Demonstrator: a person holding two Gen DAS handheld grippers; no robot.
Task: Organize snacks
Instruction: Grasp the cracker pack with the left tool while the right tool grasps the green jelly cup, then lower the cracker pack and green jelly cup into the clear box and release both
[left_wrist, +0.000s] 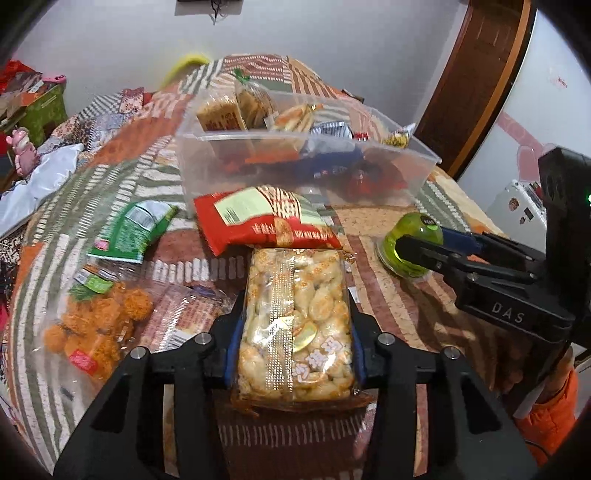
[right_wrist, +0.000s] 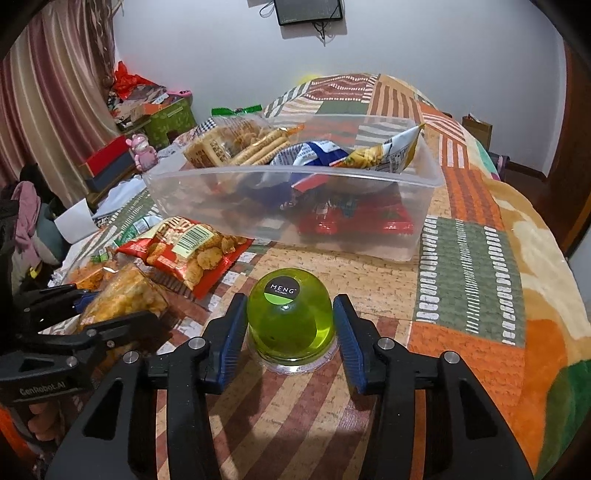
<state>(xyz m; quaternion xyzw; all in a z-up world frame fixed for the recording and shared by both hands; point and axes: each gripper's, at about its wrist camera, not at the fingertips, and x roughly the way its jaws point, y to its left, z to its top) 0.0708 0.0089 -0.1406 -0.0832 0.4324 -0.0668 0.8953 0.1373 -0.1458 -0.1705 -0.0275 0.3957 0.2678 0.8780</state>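
left tongs (left_wrist: 293, 325) clamping clear cracker pack (left_wrist: 295, 325), right tongs (right_wrist: 291, 325) flanking green "meng" jelly cup (right_wrist: 290, 321), grip unclear

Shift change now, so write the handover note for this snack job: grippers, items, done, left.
Left gripper: shut on the clear cracker pack.
Right gripper: pads against the green jelly cup, which stands on the blanket, not lifted.
Done: the clear bin already holds several snack bags.
Left: these two, plus the red bag, green bag and orange puff bag outside the bin.
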